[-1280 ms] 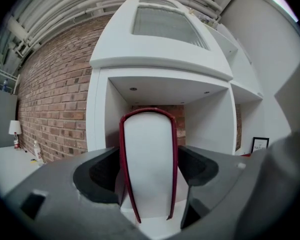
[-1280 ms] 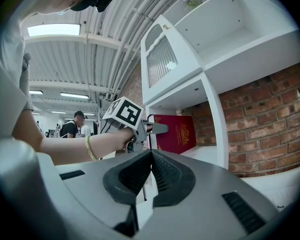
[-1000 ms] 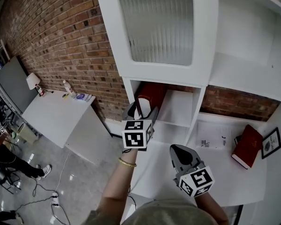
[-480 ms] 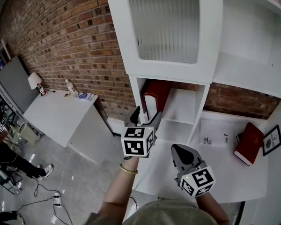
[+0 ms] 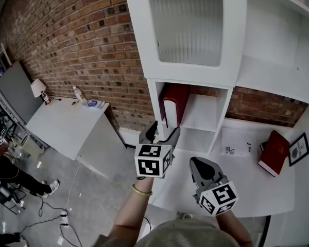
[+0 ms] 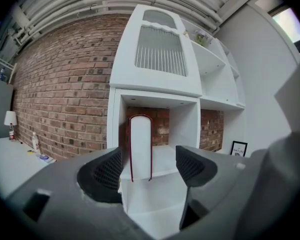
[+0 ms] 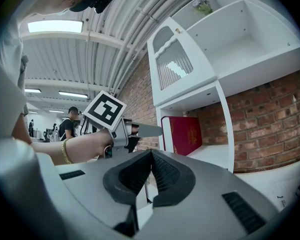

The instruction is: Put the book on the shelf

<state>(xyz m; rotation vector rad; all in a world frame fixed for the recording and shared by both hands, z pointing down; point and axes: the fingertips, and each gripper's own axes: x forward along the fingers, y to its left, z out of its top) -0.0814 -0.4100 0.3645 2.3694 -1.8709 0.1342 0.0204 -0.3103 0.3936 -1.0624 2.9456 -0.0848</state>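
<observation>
Counting 2 books: shelved book (image 5: 174, 104), desk book (image 5: 274, 152) | left claw (image 5: 164, 129) apart | right claw (image 5: 200, 166) together

Print on the paper (image 5: 237, 141) is too small.

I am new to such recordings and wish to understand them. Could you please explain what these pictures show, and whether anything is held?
There is no robot: a person holds a two-jaw tool in each hand. The head view comes from a camera on the person's head, looking down; it shows the left tool and the right tool. The other two pictures come from cameras riding on each tool, looking along its jaws. The left tool's jaws stand apart with nothing between them; the right tool's are together, also empty. Ahead is a white shelf unit against a brick wall. One red book stands upright in the small compartment. On the lower surface to the right are a second red book, a sheet of paper and a framed picture.
</observation>
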